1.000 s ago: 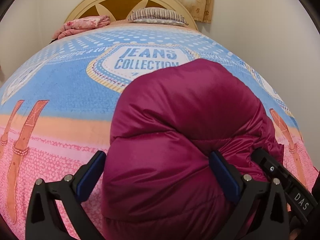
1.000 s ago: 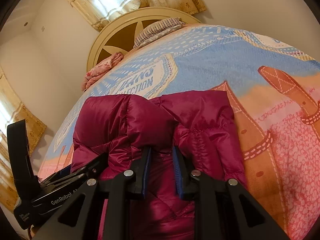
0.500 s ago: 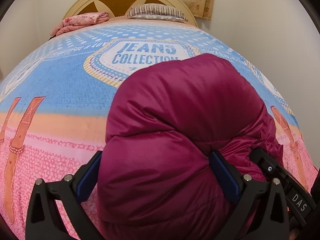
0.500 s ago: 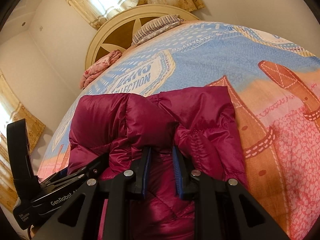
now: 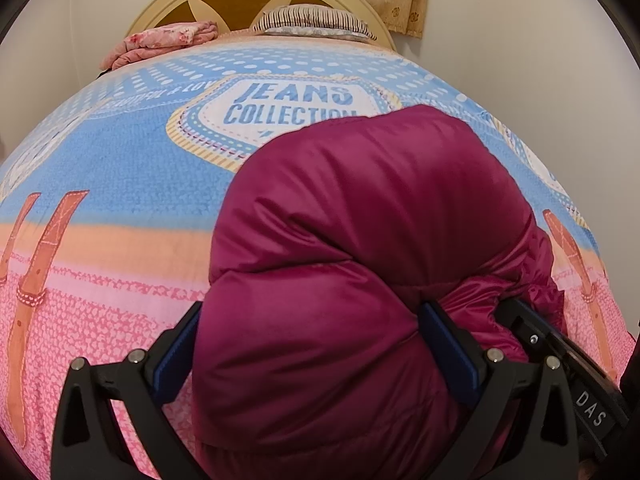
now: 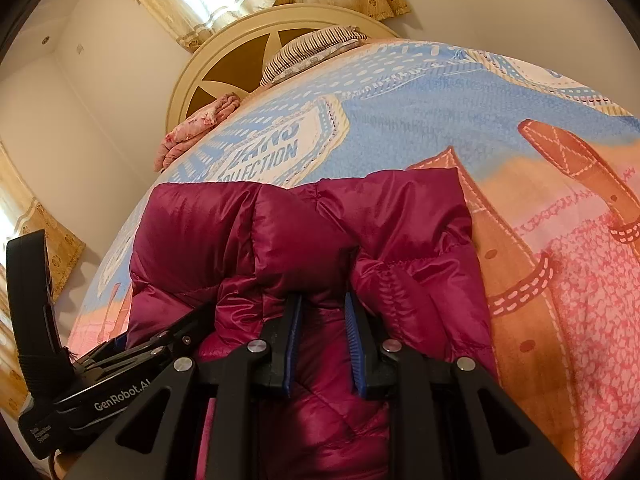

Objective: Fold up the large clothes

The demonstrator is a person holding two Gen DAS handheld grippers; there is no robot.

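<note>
On the blue-and-pink printed bedspread [image 5: 132, 200] near its foot, the puffy magenta down jacket [image 5: 360, 240] lies bundled, left gripper [image 5: 316, 356] spread wide around its bulk, right gripper [image 6: 320, 320] pinching a fold, apparently to steady it.

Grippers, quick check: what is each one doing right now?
Left gripper: jaws wide open, straddling a thick fold of the maroon puffer jacket.
Right gripper: nearly closed, pinching jacket fabric between its pads.

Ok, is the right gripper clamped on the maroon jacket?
Yes: the right gripper has its fingers nearly together, pinching a fold of the maroon jacket on the bed.
</note>
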